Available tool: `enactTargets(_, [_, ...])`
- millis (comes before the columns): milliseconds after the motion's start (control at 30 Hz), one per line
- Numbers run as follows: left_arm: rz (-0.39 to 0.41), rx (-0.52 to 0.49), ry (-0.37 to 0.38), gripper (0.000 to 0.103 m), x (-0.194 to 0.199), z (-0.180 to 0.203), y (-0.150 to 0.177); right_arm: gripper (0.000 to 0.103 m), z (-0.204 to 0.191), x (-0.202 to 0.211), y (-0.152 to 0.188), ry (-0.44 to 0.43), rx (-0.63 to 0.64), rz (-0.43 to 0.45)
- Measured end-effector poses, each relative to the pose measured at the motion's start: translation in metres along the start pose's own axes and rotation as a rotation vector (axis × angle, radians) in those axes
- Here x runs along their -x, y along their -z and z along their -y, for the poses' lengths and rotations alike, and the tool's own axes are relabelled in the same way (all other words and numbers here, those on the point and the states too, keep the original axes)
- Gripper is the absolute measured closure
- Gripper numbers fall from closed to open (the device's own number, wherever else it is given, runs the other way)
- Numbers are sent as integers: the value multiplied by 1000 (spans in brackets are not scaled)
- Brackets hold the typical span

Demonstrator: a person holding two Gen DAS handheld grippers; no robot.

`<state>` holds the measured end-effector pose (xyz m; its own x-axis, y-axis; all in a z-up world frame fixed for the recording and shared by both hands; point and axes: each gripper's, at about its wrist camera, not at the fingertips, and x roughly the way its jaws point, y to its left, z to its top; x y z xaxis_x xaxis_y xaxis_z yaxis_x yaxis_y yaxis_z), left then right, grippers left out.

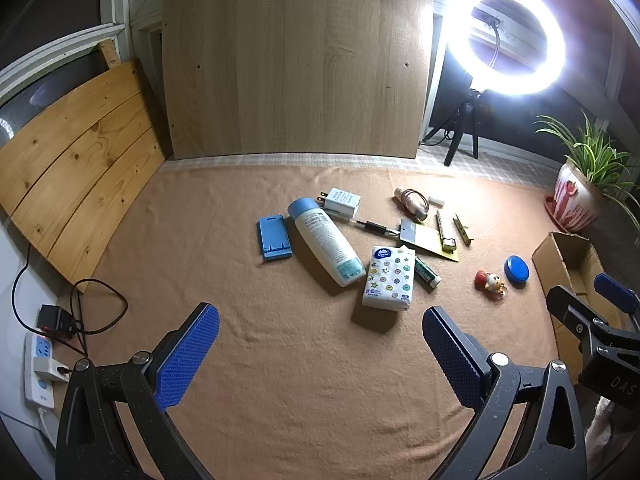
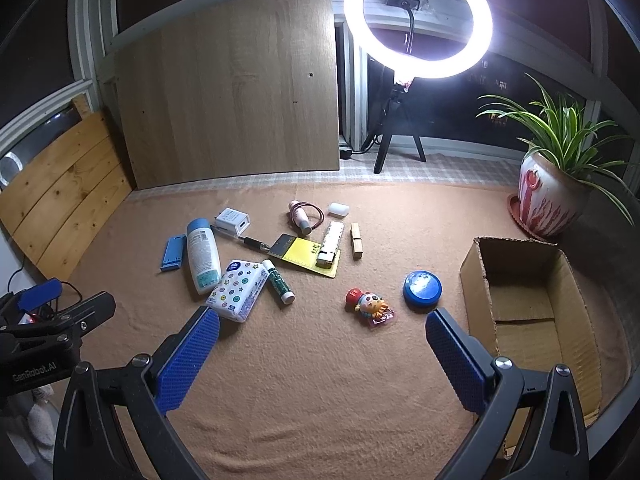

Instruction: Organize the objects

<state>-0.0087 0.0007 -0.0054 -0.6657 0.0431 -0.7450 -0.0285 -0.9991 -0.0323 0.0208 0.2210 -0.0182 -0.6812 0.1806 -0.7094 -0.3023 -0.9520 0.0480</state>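
Small objects lie scattered on a tan cloth: a white bottle with a blue cap (image 1: 326,242) (image 2: 203,255), a tissue pack (image 1: 389,278) (image 2: 238,290), a blue phone stand (image 1: 274,237) (image 2: 173,253), a white charger (image 1: 341,201) (image 2: 233,220), a pen (image 1: 372,226), a green tube (image 2: 279,281), a yellow card (image 2: 306,255), a clothespin (image 2: 356,241), a toy figure (image 1: 490,281) (image 2: 371,303) and a blue round tin (image 1: 516,269) (image 2: 422,287). An open cardboard box (image 2: 476,280) (image 1: 560,258) stands at the right. My left gripper (image 1: 320,350) and right gripper (image 2: 322,354) are both open and hold nothing, short of the objects.
A ring light on a tripod (image 2: 418,20) and a potted plant (image 2: 548,200) stand at the back right. Wooden boards (image 1: 296,64) lean against the back and left. A power strip with cables (image 1: 40,368) lies at the left edge.
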Motion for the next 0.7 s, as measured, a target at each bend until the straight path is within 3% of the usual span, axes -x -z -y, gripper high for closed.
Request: enactTargets(700, [-9, -8, 8, 0, -6, -1, -4, 1, 6, -7, 0, 11, -7, -22])
